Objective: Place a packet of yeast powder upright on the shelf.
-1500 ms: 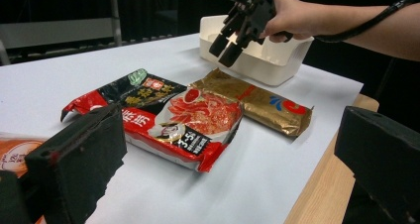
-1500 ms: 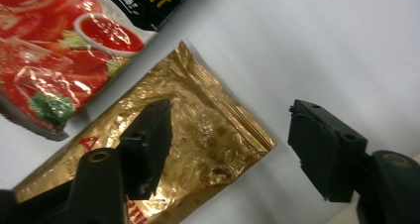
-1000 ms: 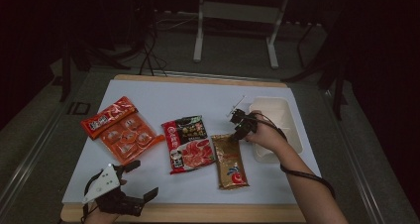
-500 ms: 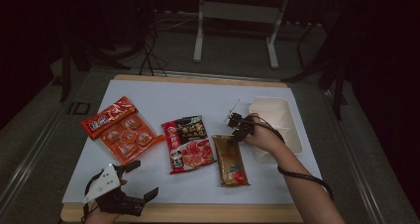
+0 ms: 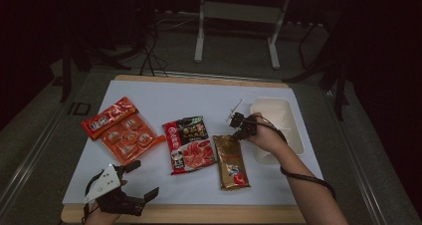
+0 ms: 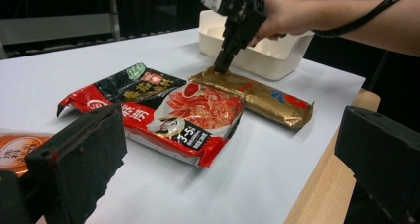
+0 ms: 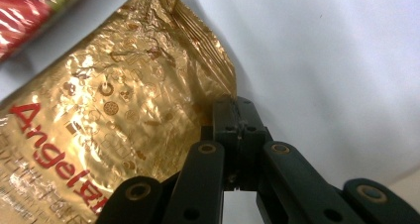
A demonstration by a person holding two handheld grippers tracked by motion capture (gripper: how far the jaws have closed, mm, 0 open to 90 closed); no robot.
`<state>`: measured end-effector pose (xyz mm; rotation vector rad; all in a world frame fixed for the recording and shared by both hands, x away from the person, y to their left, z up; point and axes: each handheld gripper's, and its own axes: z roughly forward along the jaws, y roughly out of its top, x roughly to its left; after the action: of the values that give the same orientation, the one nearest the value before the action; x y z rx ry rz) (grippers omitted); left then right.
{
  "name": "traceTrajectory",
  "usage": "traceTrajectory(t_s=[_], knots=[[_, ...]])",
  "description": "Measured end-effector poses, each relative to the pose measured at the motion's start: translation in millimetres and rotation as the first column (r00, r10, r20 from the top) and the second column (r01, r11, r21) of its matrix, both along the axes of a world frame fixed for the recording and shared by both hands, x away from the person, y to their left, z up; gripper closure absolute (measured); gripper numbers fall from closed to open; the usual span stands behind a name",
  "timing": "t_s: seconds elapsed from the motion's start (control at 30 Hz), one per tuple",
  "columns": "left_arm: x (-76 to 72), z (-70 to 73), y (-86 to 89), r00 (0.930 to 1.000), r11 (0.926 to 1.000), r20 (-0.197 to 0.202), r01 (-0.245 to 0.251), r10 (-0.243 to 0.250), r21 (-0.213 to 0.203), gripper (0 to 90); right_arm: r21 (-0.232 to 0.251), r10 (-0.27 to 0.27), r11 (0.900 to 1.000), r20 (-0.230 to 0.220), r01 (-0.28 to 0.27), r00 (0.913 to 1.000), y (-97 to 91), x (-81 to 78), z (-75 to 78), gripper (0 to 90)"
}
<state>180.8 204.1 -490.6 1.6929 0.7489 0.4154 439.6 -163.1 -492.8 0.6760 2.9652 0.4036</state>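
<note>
On the white worktop (image 5: 149, 185), near its right side, the right hand-held gripper (image 5: 234, 132) has its jaws pressed together on the far edge of a gold packet (image 5: 231, 161). They have just been closing, and the right gripper view shows the pinch on the packet's crimped corner, with the foil between the jaws. The packet lies flat, not yet lifted. A white bin (image 5: 288, 135) stands just beside it on the right and looks empty as far as can be seen, so the work appears to be at its start: the grasp looks made, and the lift and any carry are left.

The gold packet is a long, shiny foil pouch, crinkled, with red lettering and a red and blue mark near its close end. Its long side touches or slightly tucks under a red and black packet (image 5: 188, 143) to its left; the left gripper view suggests the red one overlaps it. Farther left lies an orange packet (image 5: 122, 133), well apart.

The left hand-held gripper (image 5: 132, 182) rests at the worktop's near left edge, jaws spread, holding nothing.
</note>
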Motion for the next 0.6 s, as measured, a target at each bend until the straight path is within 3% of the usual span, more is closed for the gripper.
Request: traceTrajectory(t_s=[0.07,0.2,0.6], knots=[[0.2,-0.8,0.3,1.0000,1.0000,0.001,0.001,-0.001,-0.002,0.2,0.012,0.012,0.9998,0.021,-0.012,0.9997,-0.6,-4.2,10.5,90.0],[0.5,-0.8,0.2,1.0000,1.0000,0.002,0.001,-0.001,-0.004,0.2,0.036,0.017,0.9992,0.026,-0.017,0.9995,-2.3,-5.1,14.8,90.0],[1.9,-2.2,-0.6,1.0000,1.0000,0.000,0.003,-0.003,-0.002,0.2,0.095,0.027,0.9948,0.093,-0.036,0.9953,-12.8,-19.5,49.2,90.0]])
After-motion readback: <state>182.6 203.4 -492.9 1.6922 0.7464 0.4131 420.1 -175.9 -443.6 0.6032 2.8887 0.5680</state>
